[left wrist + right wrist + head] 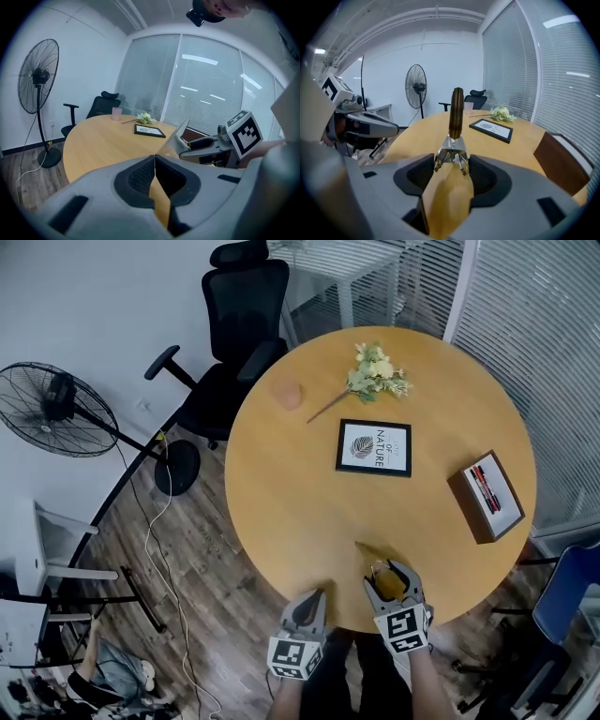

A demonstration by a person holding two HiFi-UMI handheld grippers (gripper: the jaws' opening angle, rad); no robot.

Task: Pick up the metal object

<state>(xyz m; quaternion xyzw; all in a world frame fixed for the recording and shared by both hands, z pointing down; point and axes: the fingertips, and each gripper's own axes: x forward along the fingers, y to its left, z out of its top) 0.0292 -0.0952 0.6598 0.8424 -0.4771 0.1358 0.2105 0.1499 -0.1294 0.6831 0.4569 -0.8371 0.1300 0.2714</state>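
Note:
The metal object [455, 112] is a pronged metal piece with a long dark handle. In the right gripper view the handle stands up between the jaws. My right gripper [451, 161] is shut on its metal end. From the head view the object [370, 552] slants out of the right gripper [391, 577] over the near edge of the round wooden table [281, 512]. The left gripper view shows the object [178, 136] rising at a slant from the right gripper [201, 143]. My left gripper [309, 601] is just left of it at the table's edge. Its jaws [154, 161] are shut with nothing between them.
A framed picture [374, 447] lies mid-table, with a flower bunch [378, 374] and a pink cup [287, 393] beyond it. A brown box with pens [486, 495] sits at the right edge. An office chair [234, 324] and a floor fan [56, 409] stand to the far left, a blue chair [567, 592] to the right.

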